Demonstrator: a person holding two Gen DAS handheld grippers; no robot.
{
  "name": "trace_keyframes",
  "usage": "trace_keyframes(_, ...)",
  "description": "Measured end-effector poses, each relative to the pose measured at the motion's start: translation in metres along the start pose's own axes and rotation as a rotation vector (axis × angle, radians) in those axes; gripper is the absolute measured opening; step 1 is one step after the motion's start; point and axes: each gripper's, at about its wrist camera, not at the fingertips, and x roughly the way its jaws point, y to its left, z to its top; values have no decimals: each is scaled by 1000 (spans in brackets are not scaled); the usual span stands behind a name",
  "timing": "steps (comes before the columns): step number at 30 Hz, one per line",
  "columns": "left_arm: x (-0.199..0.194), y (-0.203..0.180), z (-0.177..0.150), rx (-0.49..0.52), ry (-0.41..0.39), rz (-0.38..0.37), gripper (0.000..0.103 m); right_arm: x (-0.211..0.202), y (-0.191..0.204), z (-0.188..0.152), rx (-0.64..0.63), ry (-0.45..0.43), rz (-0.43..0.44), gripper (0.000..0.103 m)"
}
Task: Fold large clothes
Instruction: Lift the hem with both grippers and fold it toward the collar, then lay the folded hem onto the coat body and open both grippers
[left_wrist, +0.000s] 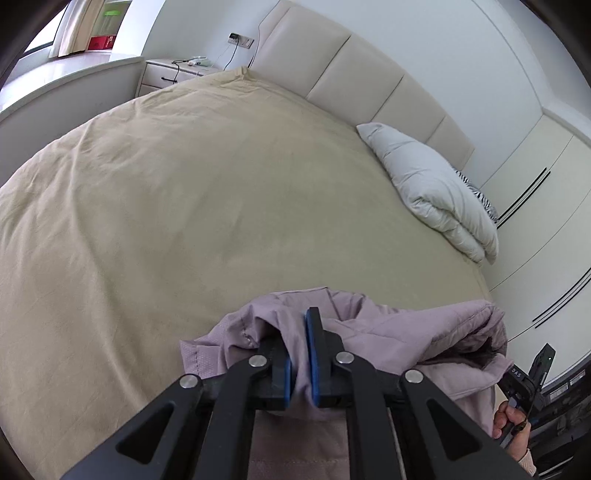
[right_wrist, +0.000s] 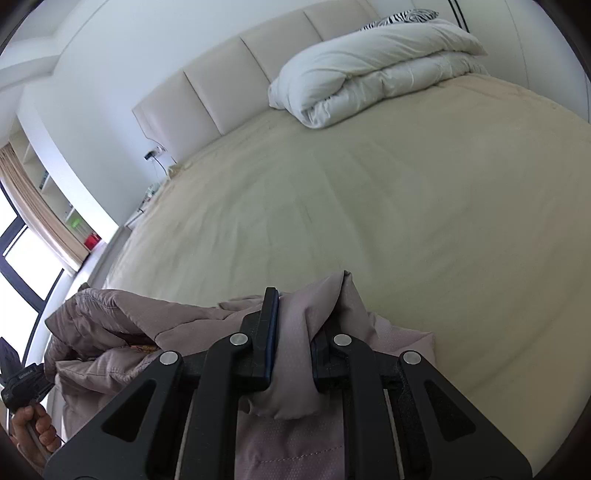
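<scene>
Bedroom scene, big bed (left_wrist: 184, 206) under a tan cover filling most of both views. Left gripper (left_wrist: 300, 354) is clamped on a bunch of the mauve quilted jacket (left_wrist: 424, 347), fabric squeezed between its blue pads. Right gripper (right_wrist: 293, 332) is pinching another fold of the same jacket (right_wrist: 122, 317), which hangs between the two at the near edge of the bed. A folded white duvet (right_wrist: 369, 62) sits at the far side of the bed, against the padded headboard (left_wrist: 369, 74).
</scene>
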Motion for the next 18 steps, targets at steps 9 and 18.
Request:
trace_keyframes(9, -82, 4, -5, -44, -196, 9, 65, 24, -50, 4, 311, 5, 307, 31)
trace_keyframes(18, -82, -100, -44, 358, -231, 153, 65, -42, 88, -25, -192, -13, 66, 62)
